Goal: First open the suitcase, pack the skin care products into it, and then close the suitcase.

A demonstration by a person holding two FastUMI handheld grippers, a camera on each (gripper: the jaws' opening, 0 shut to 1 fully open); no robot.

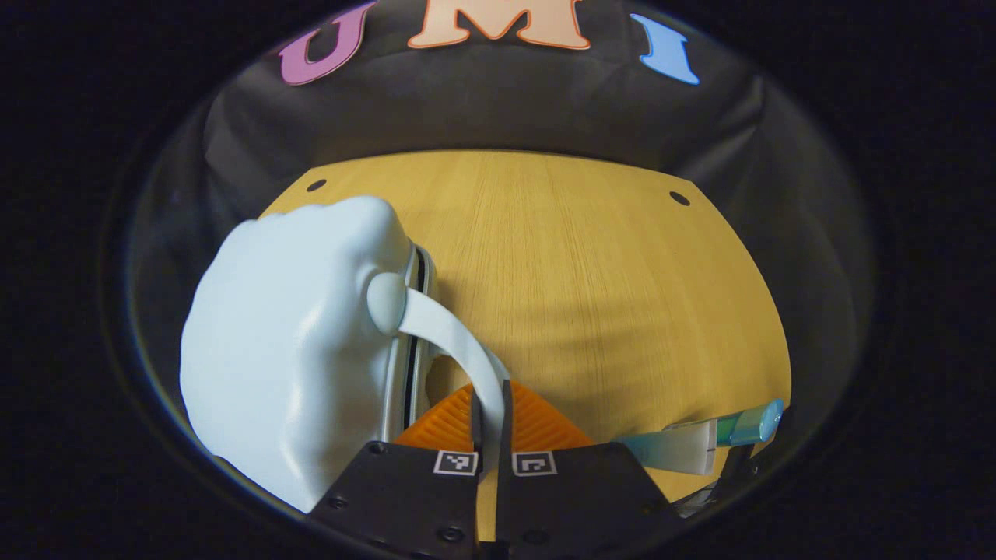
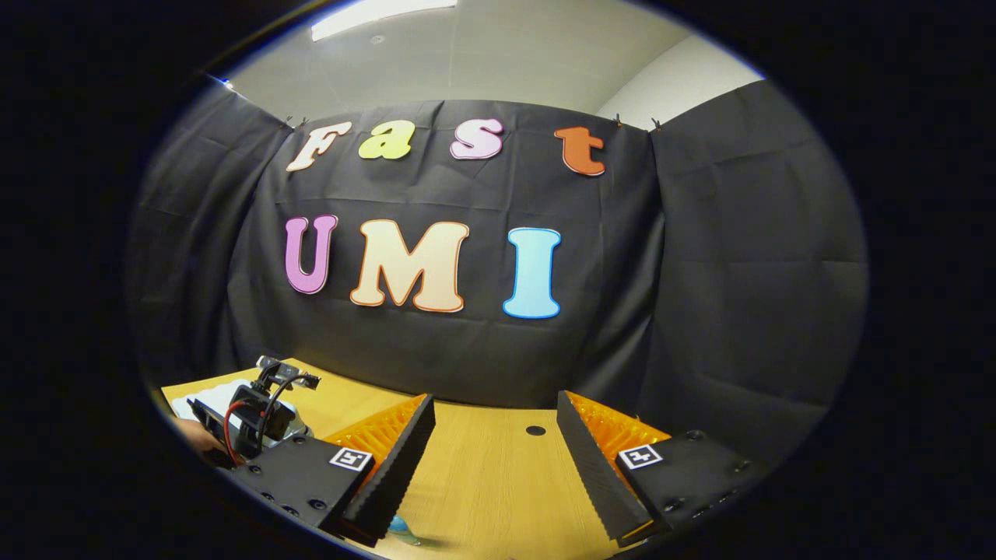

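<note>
A pale blue hard-shell suitcase (image 1: 288,350) stands shut on its edge at the left of the wooden table (image 1: 583,272). Its flat handle strap (image 1: 451,334) curves down from a round knob into my left gripper (image 1: 490,420), whose fingers are shut on the strap. A skin care tube (image 1: 692,447) with a teal cap lies on the table at the lower right. In the right gripper view my right gripper (image 2: 494,467) stands open above the table (image 2: 490,498), nothing between its fingers. A small teal tip (image 2: 401,530) shows under its left finger.
The left gripper's housing with cables (image 2: 257,416) sits far left in the right gripper view, over something white. Round holes (image 1: 679,198) mark the table's far corners. Black cloth walls close in behind the table.
</note>
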